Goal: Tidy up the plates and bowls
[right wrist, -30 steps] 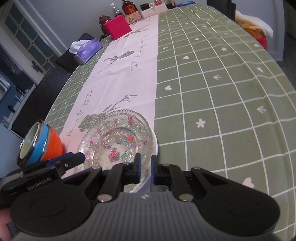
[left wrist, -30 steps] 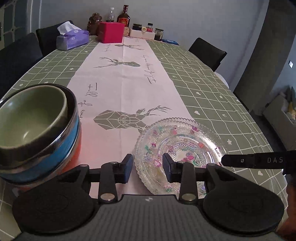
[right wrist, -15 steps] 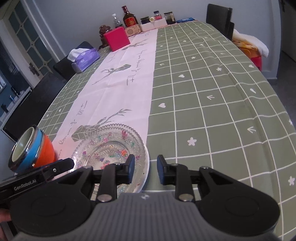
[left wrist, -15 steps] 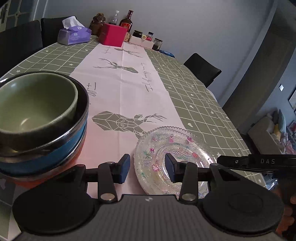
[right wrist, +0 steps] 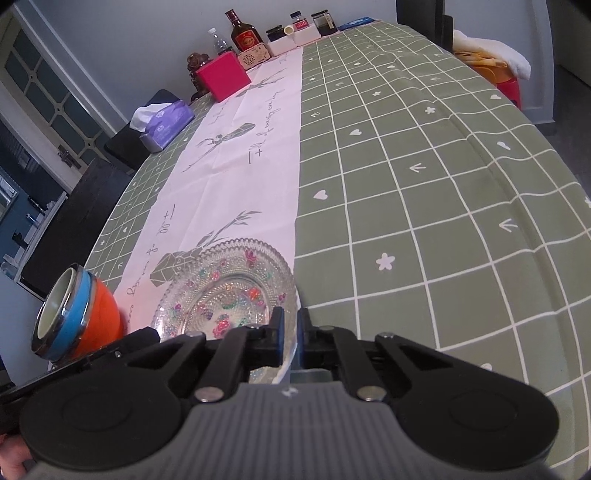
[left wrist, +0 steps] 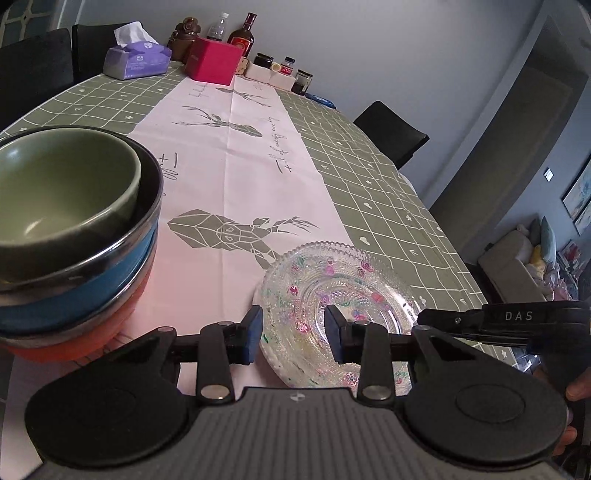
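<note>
Right tongs point(right wrist: 290, 338): nearly closed, pinching the glass plate's point(right wrist: 225, 291) rim at 4 o'clock.
Left tongs point(left wrist: 293, 334): wide open, empty.
Bowls point(left wrist: 70, 236): stacked at plate's 9 o'clock.

Far ahead of the fingers at the table's end: a pink box point(left wrist: 213, 60), a purple tissue pack point(left wrist: 136, 61) to its left, a brown bottle point(left wrist: 242, 34) behind. Small jars point(left wrist: 302, 82) and a white holder point(left wrist: 269, 75) right of the box. A dark chair point(left wrist: 390, 134) off to the right of the green checked tablecloth point(right wrist: 406, 192).
</note>
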A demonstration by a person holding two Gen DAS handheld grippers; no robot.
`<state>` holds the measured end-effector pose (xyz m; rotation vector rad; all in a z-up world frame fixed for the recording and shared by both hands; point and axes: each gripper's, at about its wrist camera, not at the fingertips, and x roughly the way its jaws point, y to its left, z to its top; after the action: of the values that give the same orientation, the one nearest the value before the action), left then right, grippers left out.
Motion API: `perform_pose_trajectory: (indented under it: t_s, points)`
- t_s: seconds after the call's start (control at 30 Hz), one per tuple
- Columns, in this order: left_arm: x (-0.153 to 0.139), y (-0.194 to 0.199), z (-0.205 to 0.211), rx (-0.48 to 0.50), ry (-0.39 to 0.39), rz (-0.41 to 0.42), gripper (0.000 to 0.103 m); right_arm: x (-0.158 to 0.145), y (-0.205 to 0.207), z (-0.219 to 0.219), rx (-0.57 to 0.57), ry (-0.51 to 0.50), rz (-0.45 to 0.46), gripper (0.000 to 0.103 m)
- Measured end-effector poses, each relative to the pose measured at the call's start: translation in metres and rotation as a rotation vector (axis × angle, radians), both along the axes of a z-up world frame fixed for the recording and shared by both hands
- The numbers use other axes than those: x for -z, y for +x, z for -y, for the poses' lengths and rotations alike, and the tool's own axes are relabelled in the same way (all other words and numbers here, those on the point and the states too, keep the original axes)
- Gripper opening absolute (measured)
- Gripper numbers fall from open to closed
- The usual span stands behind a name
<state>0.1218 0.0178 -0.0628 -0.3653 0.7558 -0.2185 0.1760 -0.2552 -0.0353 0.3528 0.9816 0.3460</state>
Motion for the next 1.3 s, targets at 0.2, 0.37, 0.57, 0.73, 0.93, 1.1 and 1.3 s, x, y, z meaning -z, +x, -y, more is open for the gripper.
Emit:
perform_pose_trajectory:
  t_s: [0.2,0.37,0.57,0.73,0.93,1.1,1.3]
  points:
    - [0.0,0.0,0.0,-0.009,0.004,-0.006,0.036,0.0,-0.002,-0.005,-0.029,-0.026,0.015,0.004]
    - [-0.001,-0.002,0.003,-0.007,0.034,0.006,0.036,-0.004,-0.006,-0.019,-0.107,-0.128,0.067,0.006]
    - [-0.006,-0.006,0.006,-0.029,0.098,0.047,0.037,-0.008,-0.008,-0.015,-0.091,-0.141,0.084,0.009]
    - [-0.004,-0.004,0.004,-0.03,0.082,0.026,0.039,-0.008,-0.005,-0.007,-0.054,-0.116,0.079,0.003]
    - [-0.003,-0.005,0.005,-0.016,0.073,0.022,0.039,-0.006,-0.005,-0.01,-0.067,-0.099,0.074,0.0]
    - [-0.008,-0.009,0.011,-0.022,0.129,0.053,0.039,-0.008,-0.006,-0.009,-0.059,-0.096,0.084,0.0]
    - [-0.029,-0.021,0.026,0.03,0.18,0.104,0.039,-0.02,-0.017,-0.014,-0.071,-0.098,0.159,0.005]
